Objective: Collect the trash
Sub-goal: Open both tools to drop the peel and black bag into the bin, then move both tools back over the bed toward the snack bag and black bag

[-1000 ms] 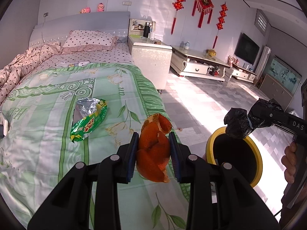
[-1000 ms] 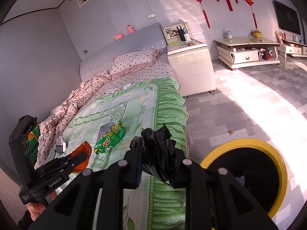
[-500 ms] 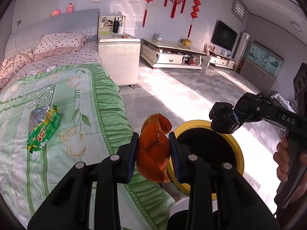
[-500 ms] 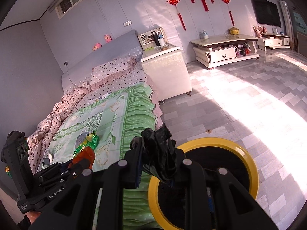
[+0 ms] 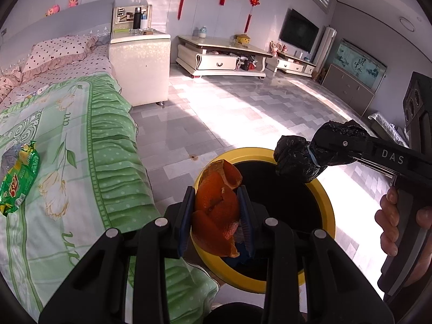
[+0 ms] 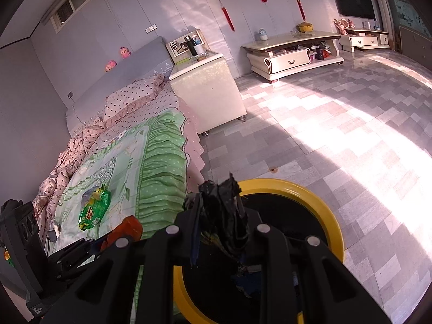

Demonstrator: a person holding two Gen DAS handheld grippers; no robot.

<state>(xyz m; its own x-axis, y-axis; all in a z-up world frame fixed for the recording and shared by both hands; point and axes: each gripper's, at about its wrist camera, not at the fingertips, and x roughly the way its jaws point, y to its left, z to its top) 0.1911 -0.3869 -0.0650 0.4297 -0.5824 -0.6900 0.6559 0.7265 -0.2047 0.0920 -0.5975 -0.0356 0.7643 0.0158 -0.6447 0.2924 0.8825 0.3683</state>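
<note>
My left gripper (image 5: pixel 216 205) is shut on a curl of orange peel (image 5: pixel 217 202), held over the near rim of a round bin with a yellow rim (image 5: pixel 330 205) on the floor. My right gripper (image 6: pixel 220 216) is shut on a crumpled black plastic bag (image 6: pixel 221 208) above the same yellow-rimmed bin (image 6: pixel 332 221); in the left wrist view that black bag (image 5: pixel 294 156) hangs over the bin's far side. A green snack wrapper (image 5: pixel 17 178) lies on the green bedspread, also seen as the green wrapper (image 6: pixel 94 209) in the right wrist view. The orange peel (image 6: pixel 127 228) shows at lower left there.
The bed with the green floral bedspread (image 5: pixel 81 162) runs along the left. A white bedside cabinet (image 5: pixel 140 64) stands beyond it, a low TV stand (image 5: pixel 218 59) along the far wall. A hand (image 5: pixel 391 224) grips the right tool's handle. Sunlit grey tiles (image 6: pixel 337 135) surround the bin.
Both grippers have swung from over the bed to over the yellow-rimmed bin and come lower, each keeping its load. The snack wrapper has stayed on the bedspread.
</note>
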